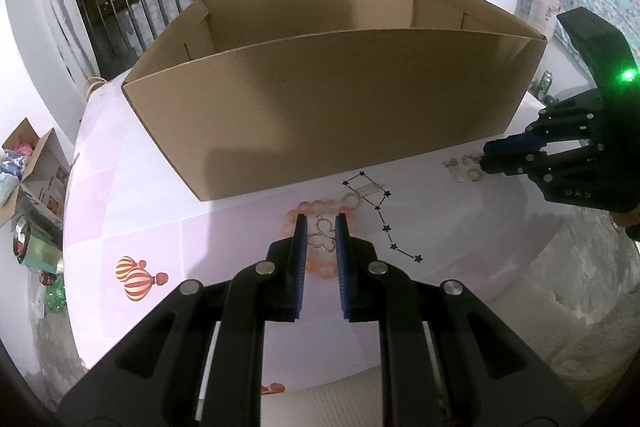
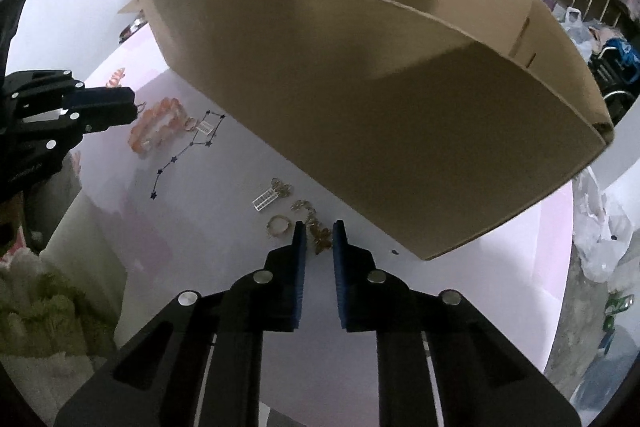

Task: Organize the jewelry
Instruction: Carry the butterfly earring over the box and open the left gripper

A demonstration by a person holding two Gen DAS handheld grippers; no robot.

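A large open brown cardboard box (image 1: pixel 336 99) stands on the pale pink printed tabletop (image 1: pixel 224 239), its near wall rising well above the jewelry laid out in front of it. Near the left gripper (image 1: pixel 321 227) lies a coral-pink beaded bracelet (image 2: pixel 160 125); that gripper's blue pads are drawn close around a thin gold wire butterfly charm (image 1: pixel 322 237), though whether they truly pinch it I cannot tell. Well apart to the right sits a small cluster of gold rings and chain pieces (image 2: pixel 296 211), and the right gripper (image 2: pixel 319 229) is nearly closed with a small gold ornament (image 2: pixel 320 241) between its tips. The risk, in my judgement, is that such thin, slippery pieces slide from the narrow gap during the lift, or snag a neighbouring ring and drag it, or strike the box's tall wall and drop outside.
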